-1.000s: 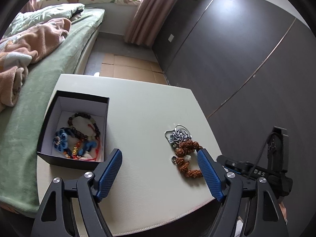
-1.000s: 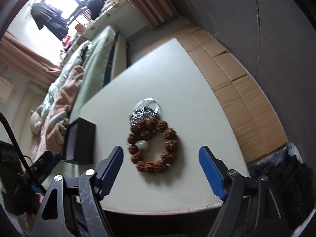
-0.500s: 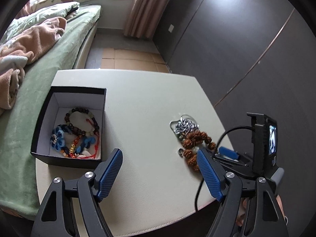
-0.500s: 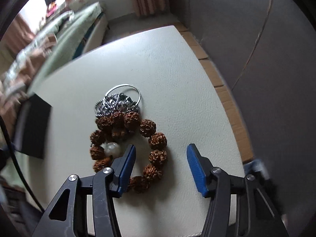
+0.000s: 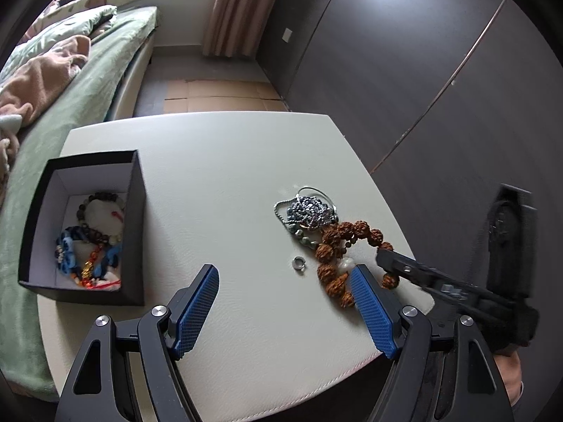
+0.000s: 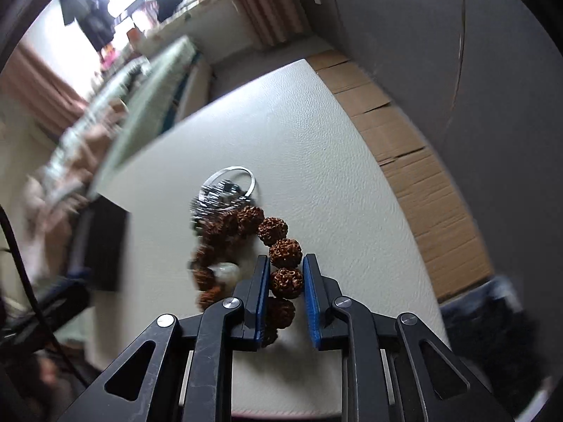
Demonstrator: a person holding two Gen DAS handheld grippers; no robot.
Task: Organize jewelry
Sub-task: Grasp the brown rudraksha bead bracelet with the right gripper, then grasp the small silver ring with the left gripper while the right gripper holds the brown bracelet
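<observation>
A brown bead bracelet [image 5: 334,249] with one white bead lies on the white table [image 5: 225,176], touching a silver chain pile [image 5: 308,209] and a small ring [image 5: 298,263]. My right gripper [image 6: 285,276] is shut on the brown bead bracelet [image 6: 281,267], jaws pinching its right side; it also shows in the left wrist view [image 5: 383,258]. My left gripper [image 5: 285,281] is open and empty above the table's front. A black box [image 5: 135,190] at the left holds several bracelets.
A bed with green cover [image 5: 81,77] runs along the left. Dark wardrobe doors [image 5: 404,70] stand on the right. Cardboard sheets [image 6: 422,161] lie on the floor beside the table. The black box shows blurred in the right wrist view [image 6: 102,246].
My right gripper has moved in over the brown bracelet and closed its jaws on the beads. My left gripper has stayed open and shifted slightly.
</observation>
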